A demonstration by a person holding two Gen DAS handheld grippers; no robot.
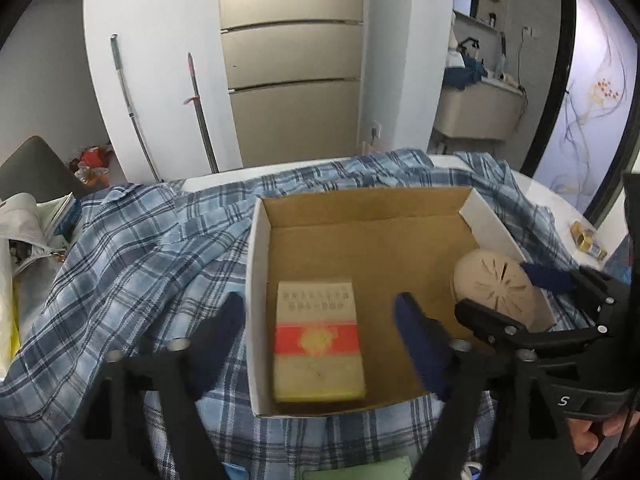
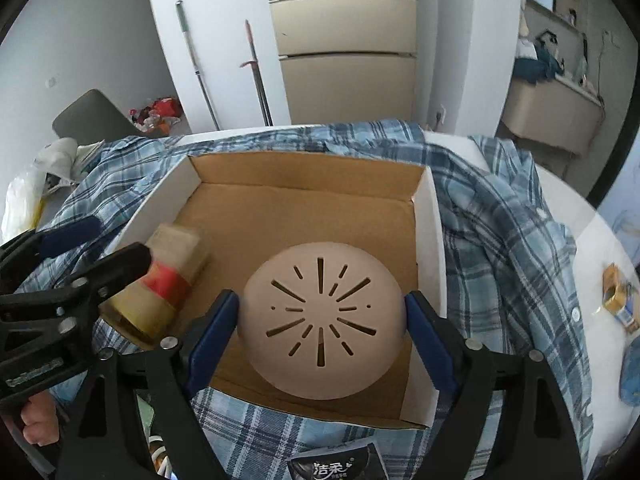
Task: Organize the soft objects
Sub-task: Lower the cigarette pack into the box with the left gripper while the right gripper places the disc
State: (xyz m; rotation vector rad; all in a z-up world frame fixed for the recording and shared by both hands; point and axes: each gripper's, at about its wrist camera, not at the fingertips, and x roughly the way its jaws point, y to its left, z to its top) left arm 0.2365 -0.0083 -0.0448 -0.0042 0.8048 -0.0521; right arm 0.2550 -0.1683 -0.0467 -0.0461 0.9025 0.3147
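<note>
Both tongs are seen over an open cardboard box (image 2: 304, 204) that lies on a blue plaid shirt (image 1: 132, 248). In the left wrist view, the left gripper (image 1: 320, 316) is held with its jaws wide apart, straddling a tan tissue pack with a red band (image 1: 318, 344) at the lower centre of the frame; the pack lies flat on the box floor and neither blue pad is pressed on it, one finger (image 1: 218, 340) standing outside the box wall. In the right wrist view, the right gripper (image 2: 322, 320) is spread about a round beige piece with radiating slots (image 2: 320, 316), at the lower centre of the frame; the pads stand just beside its flanks, and whether they touch it cannot be told, though no squeeze is shown.

The step in hand is judged to be the setting down of the two soft items inside the box, with the release done or nearly so. Both items are taken as already placed, one toward each side of the box.

For the next move, both tools would need to be lifted straight clear without dragging either item. After that, the shirt beneath the box is likely to be dealt with, and a dark packet (image 2: 340, 466) at the bottom edge of the right wrist view.
</note>
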